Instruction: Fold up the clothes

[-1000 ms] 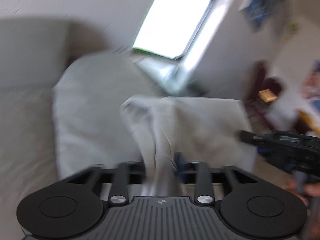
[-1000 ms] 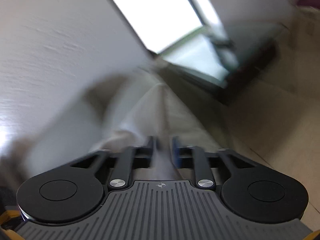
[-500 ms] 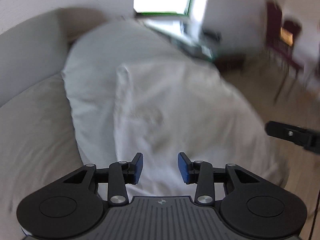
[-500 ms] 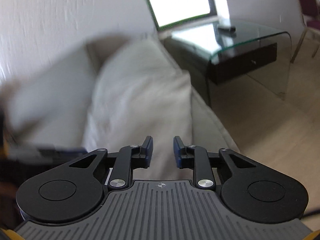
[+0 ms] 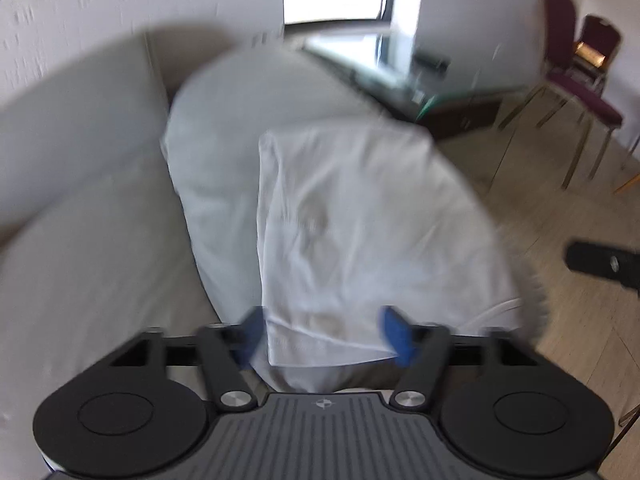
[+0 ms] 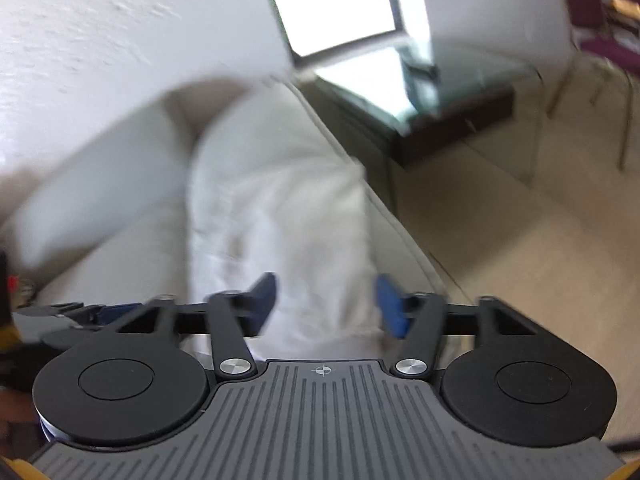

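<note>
Your left gripper (image 5: 322,334) and right gripper (image 6: 326,304) both hang spread and empty over the white folded cotton garment (image 5: 360,220) lying on the pale sofa cushion (image 5: 224,128): light, limp cloth, so pinch it at an edge corner.

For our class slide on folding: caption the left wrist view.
Open left gripper above a folded white garment lying on a sofa cushion.
</note>
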